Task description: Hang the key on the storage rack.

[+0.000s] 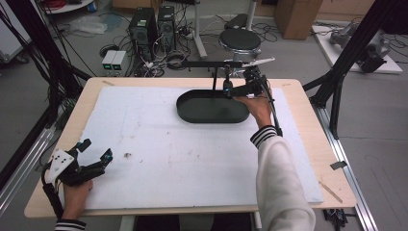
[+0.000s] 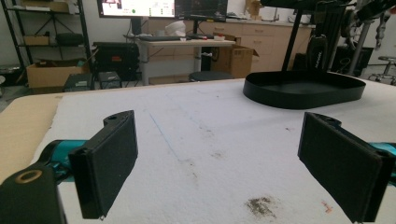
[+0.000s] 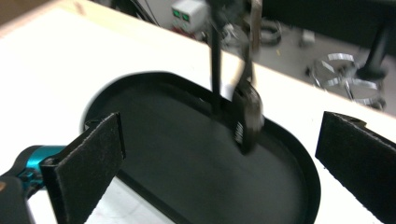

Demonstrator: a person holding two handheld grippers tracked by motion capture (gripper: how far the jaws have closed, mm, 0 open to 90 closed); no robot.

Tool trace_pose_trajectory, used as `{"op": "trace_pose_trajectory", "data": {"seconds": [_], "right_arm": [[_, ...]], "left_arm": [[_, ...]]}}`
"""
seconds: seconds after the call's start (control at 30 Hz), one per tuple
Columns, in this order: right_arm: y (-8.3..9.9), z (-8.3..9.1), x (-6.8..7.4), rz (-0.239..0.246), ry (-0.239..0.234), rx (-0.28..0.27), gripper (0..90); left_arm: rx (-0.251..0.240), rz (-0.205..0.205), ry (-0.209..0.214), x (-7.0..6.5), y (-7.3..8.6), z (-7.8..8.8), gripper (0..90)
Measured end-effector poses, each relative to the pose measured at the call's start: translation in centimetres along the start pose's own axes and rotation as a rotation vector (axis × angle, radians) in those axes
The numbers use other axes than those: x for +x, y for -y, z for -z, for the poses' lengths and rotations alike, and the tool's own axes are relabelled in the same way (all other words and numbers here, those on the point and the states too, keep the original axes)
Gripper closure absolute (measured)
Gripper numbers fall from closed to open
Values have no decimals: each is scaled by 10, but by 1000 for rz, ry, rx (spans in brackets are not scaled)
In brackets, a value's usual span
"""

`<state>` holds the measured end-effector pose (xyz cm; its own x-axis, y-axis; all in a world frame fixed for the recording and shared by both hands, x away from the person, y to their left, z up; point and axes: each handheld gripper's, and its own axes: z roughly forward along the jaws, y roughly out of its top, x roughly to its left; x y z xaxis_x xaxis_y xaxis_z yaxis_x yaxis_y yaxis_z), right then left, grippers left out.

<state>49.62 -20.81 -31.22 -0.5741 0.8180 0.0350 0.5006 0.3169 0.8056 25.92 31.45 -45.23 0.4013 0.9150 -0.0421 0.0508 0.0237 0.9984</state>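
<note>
We rest our left gripper [image 1: 94,153] at the near left corner of the desk [image 1: 308,144], its fingers [image 2: 109,156] spread wide and holding nothing; a dark smudge [image 2: 261,206] on the white mat [image 1: 168,154] lies just ahead of them, between the two pads. Farther out, the right hand [image 1: 257,107] carries our right gripper [image 3: 224,158] to the far end of the black oval tray [image 3: 187,154], its fingers [image 3: 91,163] also spread wide and empty. Straight ahead of those fingers, and roughly centred between them, a dark tool with a metal shank [image 3: 246,116] hangs beside the thin upright post [image 3: 215,60] of a stand that rises from the tray's far rim; it looks like a key fob or handle, though blur hides the detail. Beyond it lie floor cables and computer towers [image 1: 151,26]. By our reading, this is the approach to a pick from the stand. The next move calls for easing forward until the tool sits between the pads, then closing squarely, clear of the post.
</note>
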Motion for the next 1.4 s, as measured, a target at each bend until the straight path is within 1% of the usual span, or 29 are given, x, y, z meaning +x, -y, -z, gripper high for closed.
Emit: {"op": "trace_pose_trajectory", "data": {"seconds": [0.03, 0.07, 0.1, 0.13, 0.17, 0.2, 0.23, 0.27, 0.3, 0.37, 0.43, 0.53, 0.6, 0.63, 0.67, 0.73, 0.8, 0.87, 0.97, 1.07, 1.13, 1.2, 1.27, 1.3, 1.37, 1.4], "right_arm": [[0, 6, 2, 8, -11, -28, 4], [4, 14, 5, 20, -15, -85, 4], [8, 21, 6, 30, -21, -116, 4], [11, 25, 7, 29, -37, -130, 4], [15, 32, 7, 23, -66, -153, 4], [21, 38, 7, 29, -85, -174, 4], [27, 45, 7, 39, -91, -201, 4], [35, 52, 8, 38, -102, -218, 4], [42, 58, 7, 50, -111, -235, 4], [58, 72, 7, 57, -117, -264, 4], [74, 86, 5, 67, -130, -307, 4], [100, 105, 1, 77, -135, -376, 4], [113, 112, -1, 81, -137, -402, 4], [120, 115, -1, 78, -138, -406, 4], [126, 117, -2, 75, -132, -411, 4], [141, 121, -2, 69, -143, -450, 4], [155, 122, -2, 66, -137, -471, 4], [171, 120, -1, 68, -121, -473, 4], [195, 116, -2, 21, -99, -497, 4], [216, 113, -3, 3, -54, -529, 4], [225, 111, -4, -2, -30, -542, 4], [232, 109, -3, 5, -9, -547, 4], [237, 106, -2, 6, -7, -569, 4], [238, 105, -1, 10, -18, -577, 3], [241, 100, -1, 9, -25, -572, 3], [243, 97, 0, 15, -31, -561, 4]], "left_arm": [[1, -1, -2, 0, 0, 0, 125], [1, -2, -2, 0, 0, 0, 125], [0, -4, -2, 0, 0, 0, 125], [-1, -7, -2, -1, 0, 0, 125], [-2, -8, -3, -1, 0, 0, 125], [0, -9, -4, -1, 0, 0, 125], [0, -9, -4, -1, 0, 0, 125], [0, -9, -4, -1, 0, 0, 125], [-3, -9, -5, -1, 0, 0, 125], [-1, -9, -4, -1, 0, 0, 125], [-2, -10, -4, -1, 0, 0, 125], [-7, -12, -4, -2, 0, 1, 125], [-7, -15, -4, -2, 0, 1, 125], [-7, -18, -4, -2, 0, 1, 125], [-8, -18, -4, -2, 0, 1, 125], [-7, -19, -6, -2, 0, 1, 125], [-7, -19, -7, -2, 0, 1, 125], [-8, -21, -8, -2, 0, 1, 125], [-10, -23, -8, -2, 0, 1, 125], [-13, -24, -7, -3, 1, 1, 125], [-14, -27, -9, -3, 1, 1, 125], [-11, -30, -9, -3, 1, 1, 125], [-12, -30, -10, -3, 1, 1, 125], [-11, -32, -9, -3, 1, 1, 125], [-12, -33, -10, -4, 1, 1, 125], [-12, -33, -10, -4, 1, 1, 125]]}}
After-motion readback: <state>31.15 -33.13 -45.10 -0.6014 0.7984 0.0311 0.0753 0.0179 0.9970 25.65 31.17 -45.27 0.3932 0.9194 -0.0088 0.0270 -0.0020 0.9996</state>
